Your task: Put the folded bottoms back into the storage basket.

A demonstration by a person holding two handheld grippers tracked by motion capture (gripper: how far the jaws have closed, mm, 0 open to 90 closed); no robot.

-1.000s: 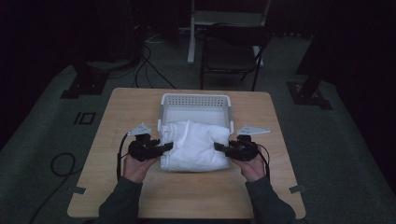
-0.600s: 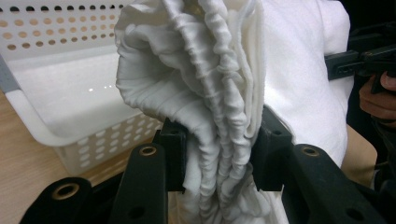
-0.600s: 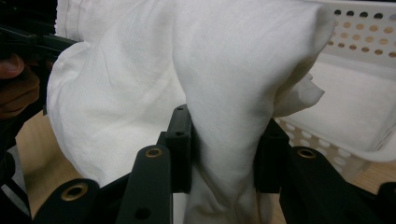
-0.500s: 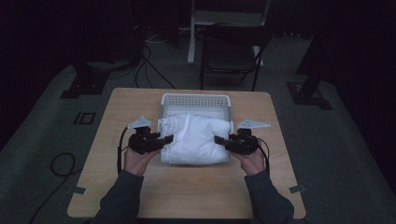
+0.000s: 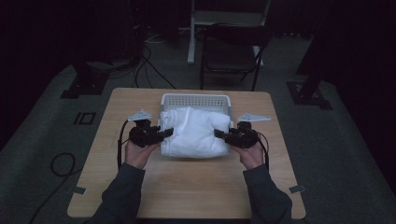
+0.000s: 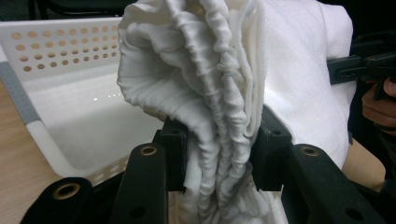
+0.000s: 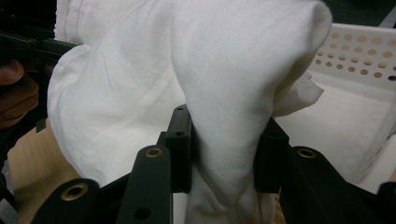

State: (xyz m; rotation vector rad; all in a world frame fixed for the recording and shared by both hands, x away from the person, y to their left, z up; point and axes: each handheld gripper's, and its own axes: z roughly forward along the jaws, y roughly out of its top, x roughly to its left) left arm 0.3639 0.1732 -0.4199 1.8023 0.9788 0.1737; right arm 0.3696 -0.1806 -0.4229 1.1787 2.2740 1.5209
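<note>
Gripping a white cloth (image 5: pixel 195 131), left tongs (image 5: pixel 169 132) and right tongs (image 5: pixel 217 134) clamped on opposite ends, white basket (image 5: pixel 196 99) behind

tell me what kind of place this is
Probably a dim studio or lab set up for recording: a lone wooden table on grey carpet, cables trailing across the floor, stand bases around it, and a folding chair behind.

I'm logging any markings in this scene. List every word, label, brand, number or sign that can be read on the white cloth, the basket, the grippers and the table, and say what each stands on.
None: no readable text on the white cloth, the white perforated basket, the left gripper, the right gripper or the wooden table.
</note>
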